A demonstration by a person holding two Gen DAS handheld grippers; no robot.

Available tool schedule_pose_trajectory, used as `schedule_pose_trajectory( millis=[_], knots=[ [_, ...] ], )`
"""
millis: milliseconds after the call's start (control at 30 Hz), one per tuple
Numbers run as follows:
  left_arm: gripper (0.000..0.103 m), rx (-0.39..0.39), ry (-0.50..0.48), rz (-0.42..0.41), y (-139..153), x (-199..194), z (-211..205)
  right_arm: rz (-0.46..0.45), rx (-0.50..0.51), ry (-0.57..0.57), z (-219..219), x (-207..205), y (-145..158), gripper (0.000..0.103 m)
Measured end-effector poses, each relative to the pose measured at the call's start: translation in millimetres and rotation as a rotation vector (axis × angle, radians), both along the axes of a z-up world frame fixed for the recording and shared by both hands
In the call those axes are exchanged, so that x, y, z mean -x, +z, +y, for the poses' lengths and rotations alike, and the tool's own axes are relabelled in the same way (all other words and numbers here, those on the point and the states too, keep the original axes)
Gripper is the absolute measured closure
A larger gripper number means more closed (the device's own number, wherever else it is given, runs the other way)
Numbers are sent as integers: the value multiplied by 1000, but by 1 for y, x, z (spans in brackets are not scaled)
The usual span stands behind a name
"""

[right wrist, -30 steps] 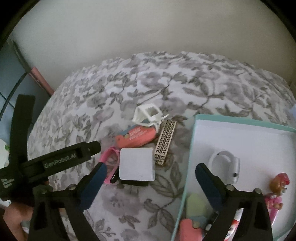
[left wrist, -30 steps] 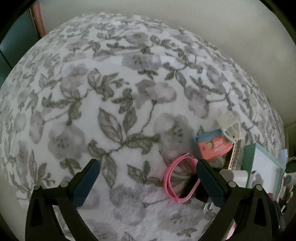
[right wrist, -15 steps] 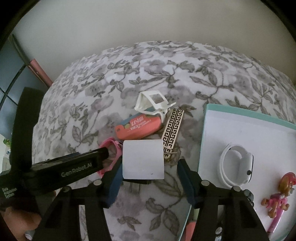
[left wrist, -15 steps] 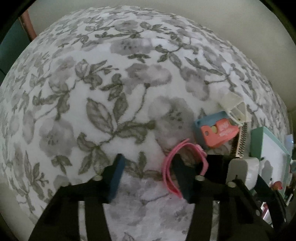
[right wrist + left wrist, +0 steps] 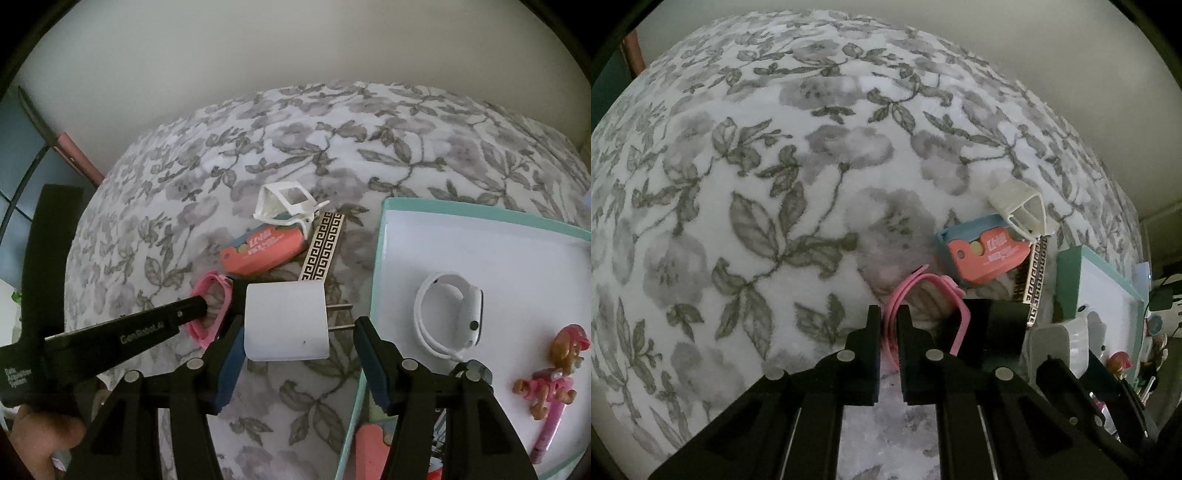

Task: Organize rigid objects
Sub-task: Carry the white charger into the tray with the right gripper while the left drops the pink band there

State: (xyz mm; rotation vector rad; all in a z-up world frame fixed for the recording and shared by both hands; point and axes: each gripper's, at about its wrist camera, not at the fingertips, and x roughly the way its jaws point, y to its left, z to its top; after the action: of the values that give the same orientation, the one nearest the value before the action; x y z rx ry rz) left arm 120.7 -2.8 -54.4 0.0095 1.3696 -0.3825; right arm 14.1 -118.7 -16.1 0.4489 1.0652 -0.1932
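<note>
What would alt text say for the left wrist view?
The left tool is shut on a pink band lying on a floral blanket. To the right lie a coral case, a white clip and a teal-rimmed tray.

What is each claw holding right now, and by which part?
Left claw pinches the pink wristband by its strap. Right claw straddles the white charger; a grip cannot be told.

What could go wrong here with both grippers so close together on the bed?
The left gripper has pinched only one thin side of the pink band, so the loop could twist or slip out on lifting. The right gripper stands open around the white charger, whose prongs point at one finger; closing might push it askew. The band lies against the charger, so lifting it may drag the charger.
</note>
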Motion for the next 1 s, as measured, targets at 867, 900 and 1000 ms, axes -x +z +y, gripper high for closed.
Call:
schedule_pose_trajectory(
  millis=[867, 900, 1000],
  knots=[
    [95, 133, -144, -137, 74, 45, -41, -8, 92, -428, -123, 90, 25, 42],
    [95, 134, -160, -137, 75, 50, -47, 1, 94, -452, -129, 96, 23, 42],
    [95, 130, -204, -136, 74, 64, -65, 35, 105, -545, -153, 117, 17, 42]
  ],
)
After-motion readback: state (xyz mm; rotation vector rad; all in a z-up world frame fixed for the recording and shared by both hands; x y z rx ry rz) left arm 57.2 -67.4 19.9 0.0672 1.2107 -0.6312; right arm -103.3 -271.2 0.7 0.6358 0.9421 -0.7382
